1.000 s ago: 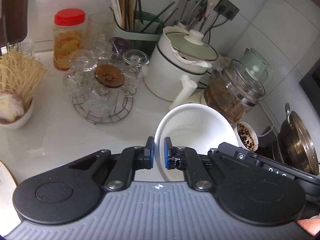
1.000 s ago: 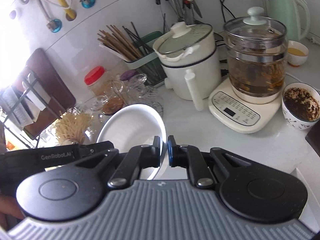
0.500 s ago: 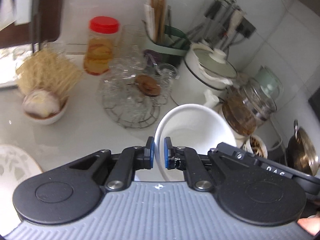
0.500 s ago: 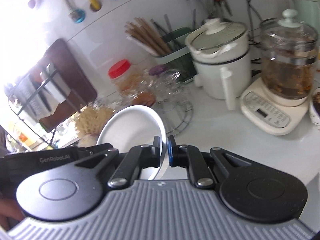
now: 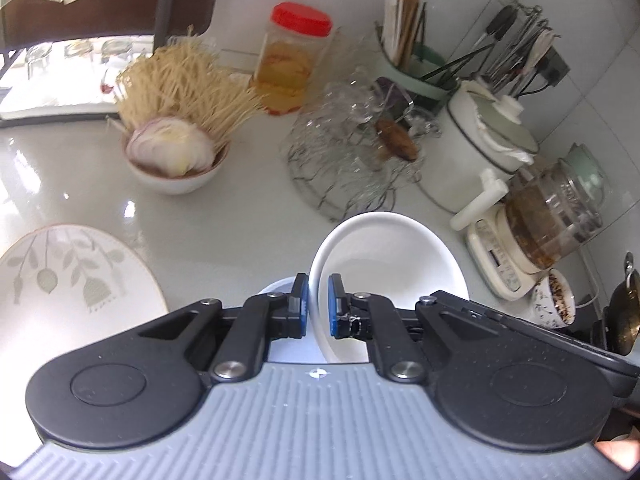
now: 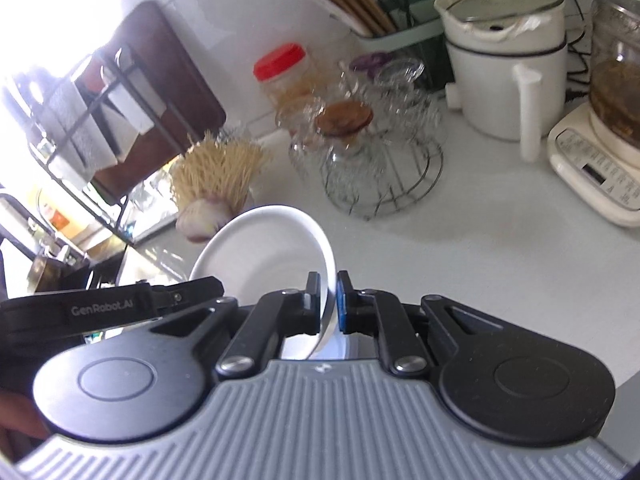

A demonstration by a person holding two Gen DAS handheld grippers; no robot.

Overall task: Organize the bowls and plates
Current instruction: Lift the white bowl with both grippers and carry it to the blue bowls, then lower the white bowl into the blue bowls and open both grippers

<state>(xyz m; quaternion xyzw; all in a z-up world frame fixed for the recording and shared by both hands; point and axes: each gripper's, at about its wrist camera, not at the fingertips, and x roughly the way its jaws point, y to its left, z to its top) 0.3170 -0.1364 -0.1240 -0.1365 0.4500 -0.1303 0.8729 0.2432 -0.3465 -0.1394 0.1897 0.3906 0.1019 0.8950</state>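
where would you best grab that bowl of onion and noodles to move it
Take the bowl by its rim on the near side, coming from above at a slant. The noodles fan out over the far rim and the onion fills the middle, so only the near edge shows a bare lip to pinch.

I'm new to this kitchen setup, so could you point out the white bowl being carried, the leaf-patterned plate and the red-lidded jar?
white bowl (image 5: 400, 256), left wrist view, on its inner wall.
leaf-patterned plate (image 5: 68, 284), left wrist view, on its decorated face.
red-lidded jar (image 5: 301, 20), left wrist view, on the red lid.
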